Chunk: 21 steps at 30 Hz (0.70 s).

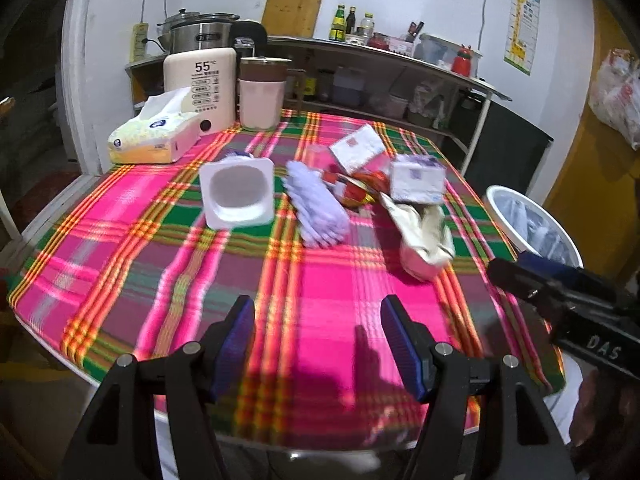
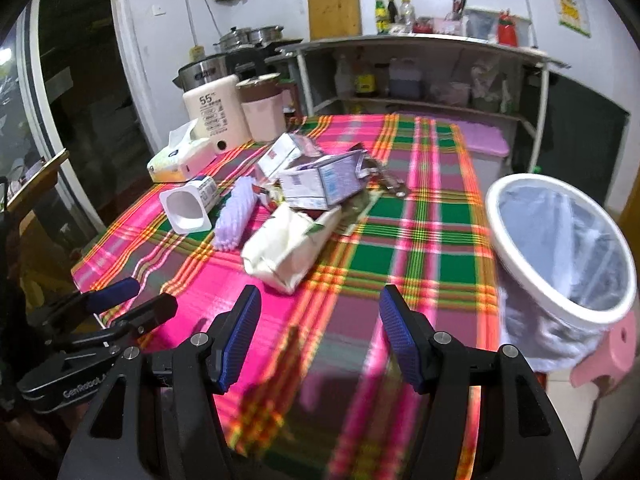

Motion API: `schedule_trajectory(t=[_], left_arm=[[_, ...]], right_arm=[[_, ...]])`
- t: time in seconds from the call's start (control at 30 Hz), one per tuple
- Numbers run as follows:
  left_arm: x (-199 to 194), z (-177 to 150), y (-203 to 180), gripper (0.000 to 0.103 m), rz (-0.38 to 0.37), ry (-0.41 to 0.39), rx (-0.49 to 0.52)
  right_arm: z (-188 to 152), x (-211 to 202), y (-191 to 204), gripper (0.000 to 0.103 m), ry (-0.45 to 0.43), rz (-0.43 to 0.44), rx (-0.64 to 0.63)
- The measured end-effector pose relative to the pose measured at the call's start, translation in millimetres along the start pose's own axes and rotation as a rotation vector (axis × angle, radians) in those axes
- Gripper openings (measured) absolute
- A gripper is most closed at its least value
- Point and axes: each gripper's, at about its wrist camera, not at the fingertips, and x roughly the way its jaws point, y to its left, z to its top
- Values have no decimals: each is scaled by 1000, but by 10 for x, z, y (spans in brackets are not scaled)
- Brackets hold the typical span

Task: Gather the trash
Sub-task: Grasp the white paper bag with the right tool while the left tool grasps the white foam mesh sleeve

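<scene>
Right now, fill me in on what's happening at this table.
A person holds two tongs over the plaid table; both the left tongs and the right tongs are open and empty. The trash is untouched: a white cup, cartons and a crumpled bag. The lined bin waits beside the table's right edge.

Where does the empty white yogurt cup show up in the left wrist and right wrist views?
Left wrist: yogurt cup, left of centre, mouth toward the camera.
Right wrist: yogurt cup, upper left, lying on its side.
Shared landmark: lilac ridged wrapper just right of it.
</scene>
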Motion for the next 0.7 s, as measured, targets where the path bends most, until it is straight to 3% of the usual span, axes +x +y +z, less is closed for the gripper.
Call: schedule_trajectory(t=[0.3, 0.4, 0.47, 0.63, 0.7], left_arm=[[230, 263, 225, 67, -28, 1, -43], [305, 315, 246, 67, -49, 10, -52], [348, 344, 237, 67, -68, 16, -58], [483, 441, 180, 67, -97, 33, -57], [550, 471, 153, 67, -96, 41, -53]], right_arm=[[241, 477, -6, 62, 71, 62, 76], [286, 555, -43, 51, 83, 84, 114], [314, 609, -40, 34, 94, 95, 126], [281, 725, -150, 9, 139, 116, 191], [261, 724, -197, 9, 139, 133, 213]])
